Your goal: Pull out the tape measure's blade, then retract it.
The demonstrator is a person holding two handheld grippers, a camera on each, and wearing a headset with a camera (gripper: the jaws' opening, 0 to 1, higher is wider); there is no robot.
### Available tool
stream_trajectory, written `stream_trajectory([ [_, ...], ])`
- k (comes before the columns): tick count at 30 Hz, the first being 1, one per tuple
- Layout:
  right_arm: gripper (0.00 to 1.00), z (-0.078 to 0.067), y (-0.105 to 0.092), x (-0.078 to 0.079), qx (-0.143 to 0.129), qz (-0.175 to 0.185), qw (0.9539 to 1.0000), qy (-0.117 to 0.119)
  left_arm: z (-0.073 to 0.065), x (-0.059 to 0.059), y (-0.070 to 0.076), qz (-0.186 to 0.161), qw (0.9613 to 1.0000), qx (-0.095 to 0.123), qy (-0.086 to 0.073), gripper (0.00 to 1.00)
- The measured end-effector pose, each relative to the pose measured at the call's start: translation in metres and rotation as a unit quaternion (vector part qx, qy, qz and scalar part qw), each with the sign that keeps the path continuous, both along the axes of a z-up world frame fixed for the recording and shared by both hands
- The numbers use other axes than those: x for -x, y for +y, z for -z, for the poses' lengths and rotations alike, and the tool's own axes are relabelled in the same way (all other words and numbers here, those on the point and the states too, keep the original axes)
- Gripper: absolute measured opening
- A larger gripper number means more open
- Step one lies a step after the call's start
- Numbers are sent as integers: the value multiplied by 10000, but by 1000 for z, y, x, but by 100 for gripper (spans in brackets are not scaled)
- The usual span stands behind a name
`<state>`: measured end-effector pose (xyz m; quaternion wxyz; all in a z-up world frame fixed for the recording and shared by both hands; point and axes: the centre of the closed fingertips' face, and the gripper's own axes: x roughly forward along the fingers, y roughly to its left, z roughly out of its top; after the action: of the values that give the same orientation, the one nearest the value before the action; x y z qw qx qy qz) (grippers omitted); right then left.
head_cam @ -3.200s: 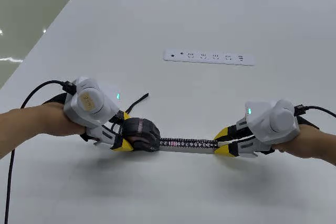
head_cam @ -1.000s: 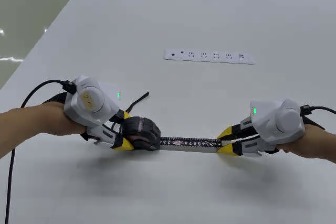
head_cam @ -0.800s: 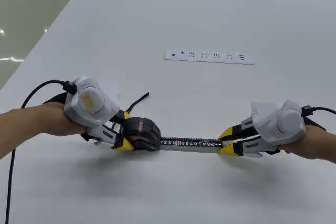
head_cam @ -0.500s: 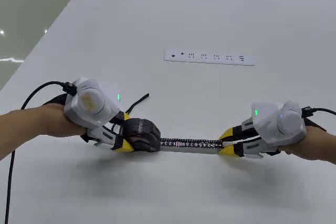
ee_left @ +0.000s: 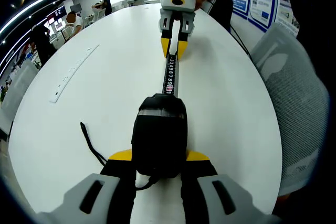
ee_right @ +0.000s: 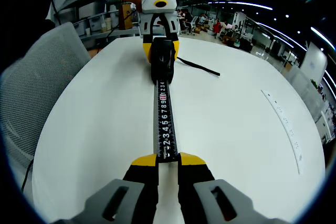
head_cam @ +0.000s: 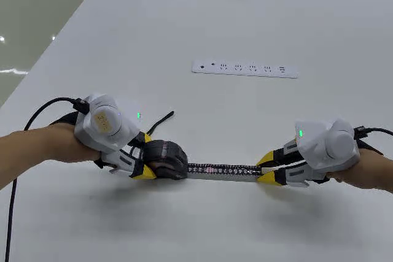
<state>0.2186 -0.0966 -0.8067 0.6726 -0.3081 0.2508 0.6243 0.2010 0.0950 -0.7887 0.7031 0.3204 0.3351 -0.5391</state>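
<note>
Clamping the black tape measure (head_cam: 164, 159) between the yellow-tipped jaws of the left hand-held gripper (head_cam: 147, 154), case down on the near part of the white bench (head_cam: 215, 23). Pinching the free end of the blade (head_cam: 224, 169) with the right hand-held gripper (head_cam: 268, 168), jaws closed on it from either side. Drawn out straight between the two, low over the bench, touching it or not hard to tell, with printed numbers readable along its length in the right gripper view. Facing each other along the blade's line, well apart, each held in a bare hand with a cable trailing back. Lying loose on the surface just behind the case, a thin black strap (head_cam: 161, 119). Farther back, well apart from both, a white power strip (head_cam: 244, 67) flat on the bench. Beside the bench in both gripper views, a grey mesh chair (ee_left: 294, 103).
</note>
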Motion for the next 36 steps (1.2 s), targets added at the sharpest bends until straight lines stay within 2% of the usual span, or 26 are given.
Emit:
stream_trajectory([
  [36,12,1,-12,-4,20,61,10000,-49,-1,0,-1,-25,10000,-45,12,27],
])
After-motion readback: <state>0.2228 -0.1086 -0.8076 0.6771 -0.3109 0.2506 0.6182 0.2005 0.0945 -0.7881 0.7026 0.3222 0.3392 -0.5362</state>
